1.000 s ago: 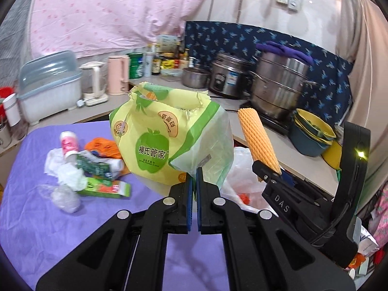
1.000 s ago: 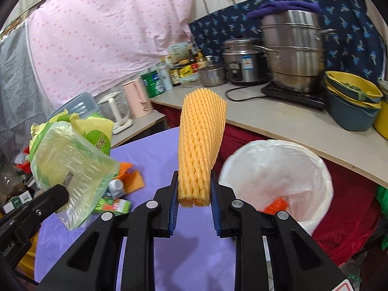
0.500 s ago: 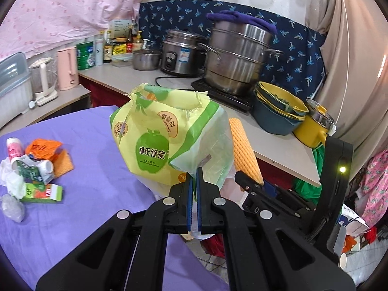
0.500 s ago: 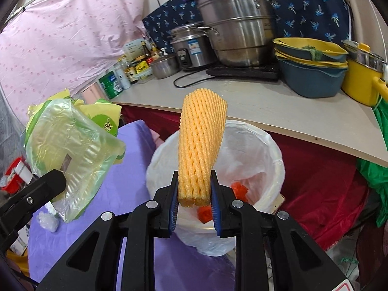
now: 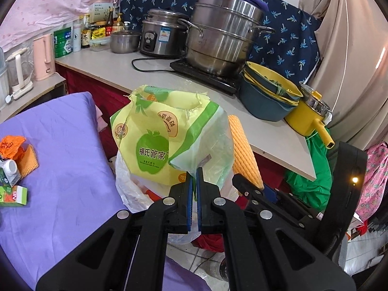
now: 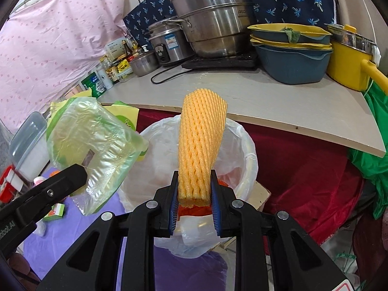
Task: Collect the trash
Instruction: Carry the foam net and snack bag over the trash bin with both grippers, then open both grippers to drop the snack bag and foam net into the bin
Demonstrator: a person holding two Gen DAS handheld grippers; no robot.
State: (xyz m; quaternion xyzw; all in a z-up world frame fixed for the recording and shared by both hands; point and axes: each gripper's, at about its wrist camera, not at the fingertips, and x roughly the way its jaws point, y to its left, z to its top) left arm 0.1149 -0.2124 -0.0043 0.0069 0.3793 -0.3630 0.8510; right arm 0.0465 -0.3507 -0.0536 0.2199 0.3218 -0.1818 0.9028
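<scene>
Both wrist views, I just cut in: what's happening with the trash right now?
A person holds both grippers over the white-lined bin. The left gripper has its jaws shut on a yellow-green plastic bag; the right gripper has its jaws clamped on an orange foam net sleeve. Neither is released yet. More litter lies on the purple table.

Bin (image 6: pixel 245 145) floor hidden behind foam net (image 6: pixel 198 150) — carton (image 5: pixel 12 195) cut off at edge.

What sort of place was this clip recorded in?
Most likely a home kitchen: a steel steamer pot and a rice cooker stand on the counter, with sauce bottles at the back and a lined trash bin on the floor.
</scene>
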